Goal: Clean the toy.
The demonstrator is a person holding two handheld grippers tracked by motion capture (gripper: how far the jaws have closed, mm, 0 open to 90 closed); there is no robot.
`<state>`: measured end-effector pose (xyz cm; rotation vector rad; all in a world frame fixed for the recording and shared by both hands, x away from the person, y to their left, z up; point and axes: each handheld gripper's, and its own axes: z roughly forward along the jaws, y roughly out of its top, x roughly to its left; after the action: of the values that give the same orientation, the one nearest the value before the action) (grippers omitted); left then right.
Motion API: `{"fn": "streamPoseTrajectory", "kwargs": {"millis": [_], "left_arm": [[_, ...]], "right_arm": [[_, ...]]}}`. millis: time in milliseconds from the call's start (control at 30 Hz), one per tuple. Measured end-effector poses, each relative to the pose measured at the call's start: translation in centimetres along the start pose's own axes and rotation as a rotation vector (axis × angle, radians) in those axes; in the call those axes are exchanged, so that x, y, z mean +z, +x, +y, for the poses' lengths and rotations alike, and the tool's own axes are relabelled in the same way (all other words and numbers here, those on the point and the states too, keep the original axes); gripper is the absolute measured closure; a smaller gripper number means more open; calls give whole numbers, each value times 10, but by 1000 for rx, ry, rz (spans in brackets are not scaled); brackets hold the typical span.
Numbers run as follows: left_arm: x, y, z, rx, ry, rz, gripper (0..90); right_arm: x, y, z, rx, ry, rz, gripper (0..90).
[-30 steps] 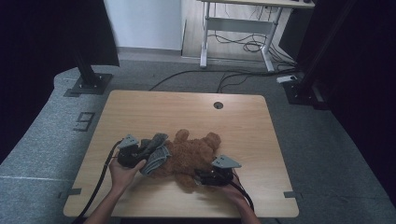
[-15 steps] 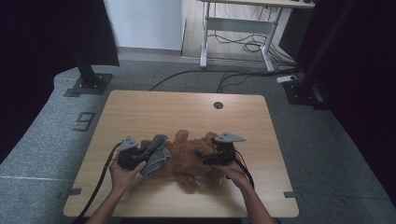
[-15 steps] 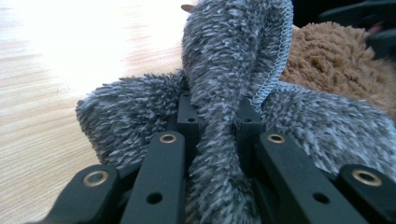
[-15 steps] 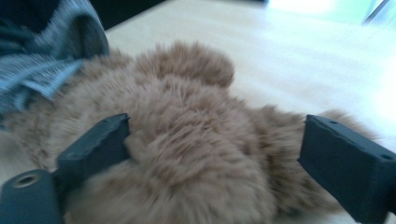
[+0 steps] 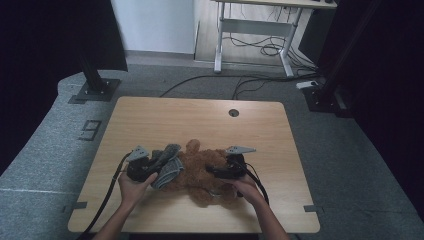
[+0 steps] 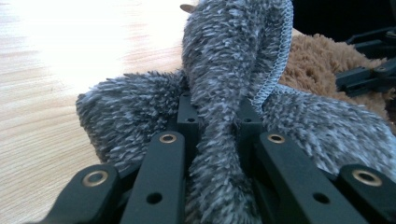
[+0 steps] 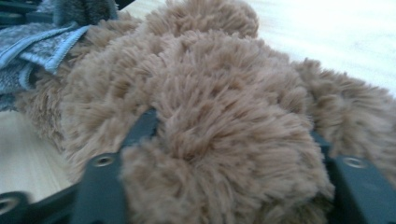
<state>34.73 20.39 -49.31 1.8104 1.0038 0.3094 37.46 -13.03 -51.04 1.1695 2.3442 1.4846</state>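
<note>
High view: on the table (image 5: 150, 120), the left gripper (image 5: 150, 167) pinches a grey garment (image 5: 167, 170) on the brown teddy (image 5: 200, 172); the right gripper (image 5: 212, 171), jaws just closing, squeezes the teddy's fur.

Wooden table (image 5: 150, 120) under plush bear (image 5: 200, 170).

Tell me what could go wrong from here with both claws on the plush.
The left claw pinches only a narrow fold of the grey fuzzy garment; a pull could slip it free. The right claw, just closing, has loose fur of the brown plush toy between its jaws, so that hold may not last.
</note>
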Motion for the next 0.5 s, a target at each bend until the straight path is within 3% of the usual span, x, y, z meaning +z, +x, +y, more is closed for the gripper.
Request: {"fn": "streamPoseTrajectory", "kwargs": {"millis": [267, 500], "left_arm": [[9, 4, 14, 2, 0, 19, 775], [35, 13, 38, -9, 16, 33, 773]], "right_arm": [[-2, 4, -3, -63, -102, -79, 543], [0, -8, 7, -36, -195, -173, 603]]}}
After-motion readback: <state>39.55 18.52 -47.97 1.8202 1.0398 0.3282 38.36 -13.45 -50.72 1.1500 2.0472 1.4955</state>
